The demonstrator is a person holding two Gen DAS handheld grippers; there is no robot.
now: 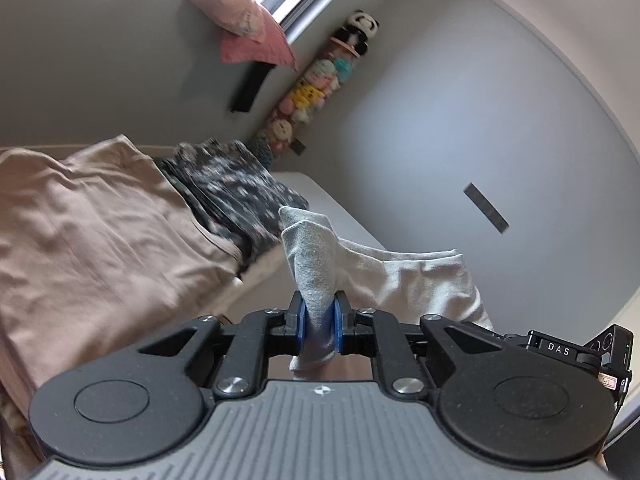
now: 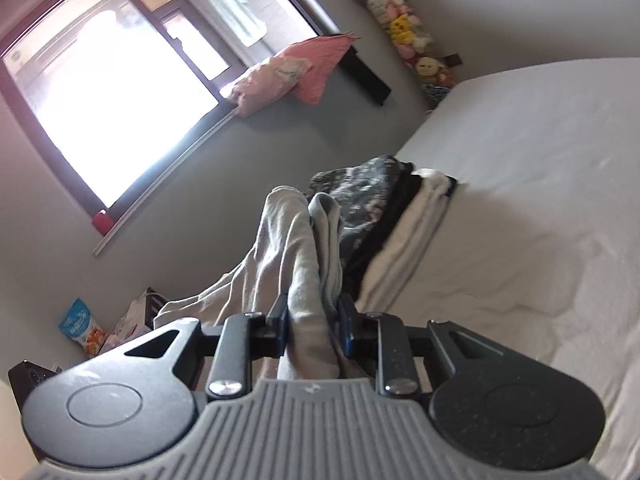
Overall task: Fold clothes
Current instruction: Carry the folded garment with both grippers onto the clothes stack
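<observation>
A light grey garment (image 1: pixel 316 264) is pinched between the blue pads of my left gripper (image 1: pixel 319 322), which is shut on a bunched fold of it; the rest of the cloth trails right and downward. In the right wrist view the same grey garment (image 2: pixel 298 256) rises in two folds from my right gripper (image 2: pixel 312 326), which is shut on it. The cloth hangs lifted above the white bed (image 2: pixel 540 184). A dark floral folded garment (image 1: pixel 236 192) lies behind it, also seen as a dark floral garment (image 2: pixel 360 196) on a white folded piece (image 2: pixel 416 232).
A beige cloth (image 1: pixel 92 232) spreads at the left. Pink clothes (image 2: pixel 288 72) hang by the bright window (image 2: pixel 108 96). A hanging column of plush toys (image 1: pixel 316 84) fills the wall corner. Bags and packets (image 2: pixel 84 328) sit low at the left.
</observation>
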